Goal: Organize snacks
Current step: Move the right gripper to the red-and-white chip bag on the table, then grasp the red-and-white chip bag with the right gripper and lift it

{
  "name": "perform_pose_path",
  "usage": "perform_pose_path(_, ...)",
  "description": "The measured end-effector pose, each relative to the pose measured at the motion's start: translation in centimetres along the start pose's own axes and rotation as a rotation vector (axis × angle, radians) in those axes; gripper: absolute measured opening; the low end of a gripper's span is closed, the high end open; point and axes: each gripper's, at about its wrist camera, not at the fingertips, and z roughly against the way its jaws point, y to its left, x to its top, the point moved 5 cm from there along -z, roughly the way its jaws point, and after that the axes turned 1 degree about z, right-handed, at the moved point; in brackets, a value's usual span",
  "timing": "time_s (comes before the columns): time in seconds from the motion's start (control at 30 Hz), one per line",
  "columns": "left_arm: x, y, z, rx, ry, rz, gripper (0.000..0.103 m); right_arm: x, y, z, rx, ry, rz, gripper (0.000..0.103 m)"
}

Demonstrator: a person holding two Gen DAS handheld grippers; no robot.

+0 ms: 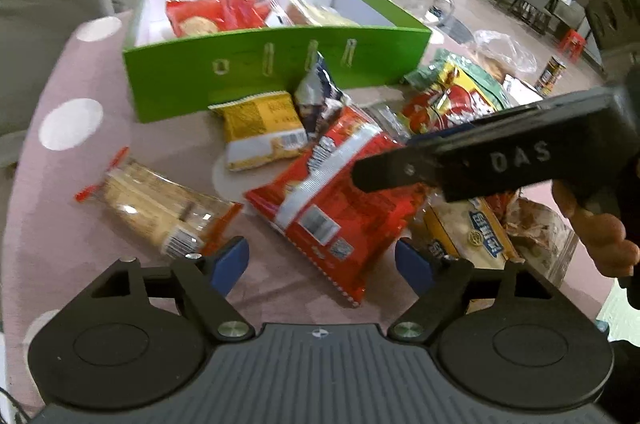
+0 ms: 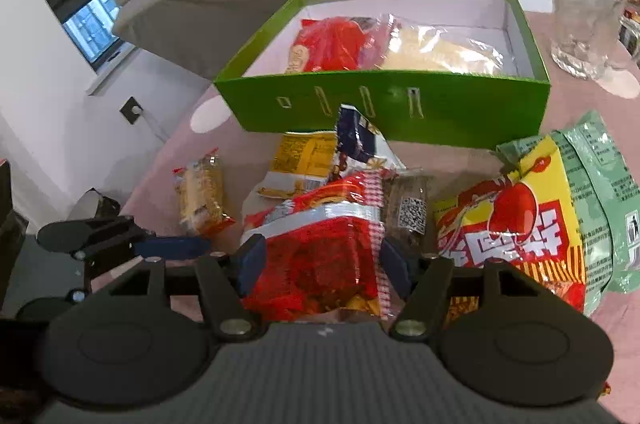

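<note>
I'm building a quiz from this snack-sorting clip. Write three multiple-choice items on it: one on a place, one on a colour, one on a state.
1. Where does the red biscuit pack lie?
A. inside the green box
B. on the sofa
C. under the glass jug

2. What colour is the outside of the box?
A. blue
B. green
C. brown

3. What is the right gripper doing?
A. hanging open over bare cloth
B. holding a yellow cup
C. closing its jaws around the red snack bag

Key: 1 A, the pack lies within the box walls. 2 B, the front wall is bright green. 3 C, both blue pads press the bag's sides in the right wrist view; the left gripper is open.
</note>
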Motion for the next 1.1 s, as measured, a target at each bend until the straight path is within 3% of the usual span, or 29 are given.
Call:
perform_pose_path(0.17, -0.1, -0.1, -0.7, 0.001, 0.019, -0.004, 0.07, 0.0, -0.2, 0.0, -0.005, -0.002, -0.007, 0.067)
perform_pose_path(0.3, -0.1, 0.0, -0.6, 0.015, 0.019, -0.009, 0.063, -0.2, 0.3, 0.0, -0.009, 0.011, 0.025, 0.052)
perform_pose_path(0.37, -0.2, 0.1, -0.4, 0.015, 0.022, -0.009, 0.062, -0.3, 0.4, 0.0, -0.005, 0.013, 0.028, 0.049)
perform_pose_path(0.7, -0.5, 0.3, -0.1, 0.037, 0.025, -0.02, 0.062, -1.1, 1.2, 0.4, 0.009, 0.055, 0.058, 0.053)
perform_pose_path(0.97, -0.1, 0.4, -0.5, 0.038, 0.012, -0.023, 0.061, 0.2, 0.0, -0.4, 0.0, 0.04, -0.021, 0.057)
perform_pose_path(1.03, 0.1, 0.4, -0.6, 0.025, 0.004, -0.027, 0.053, 0.0, 0.5, -0.7, 0.023, 0.051, -0.008, 0.05)
perform_pose_path(1.1, 0.3, 0.3, -0.4, 0.026, -0.003, -0.029, 0.052, -0.2, 1.2, -0.9, 0.03, 0.053, 0.019, 0.047)
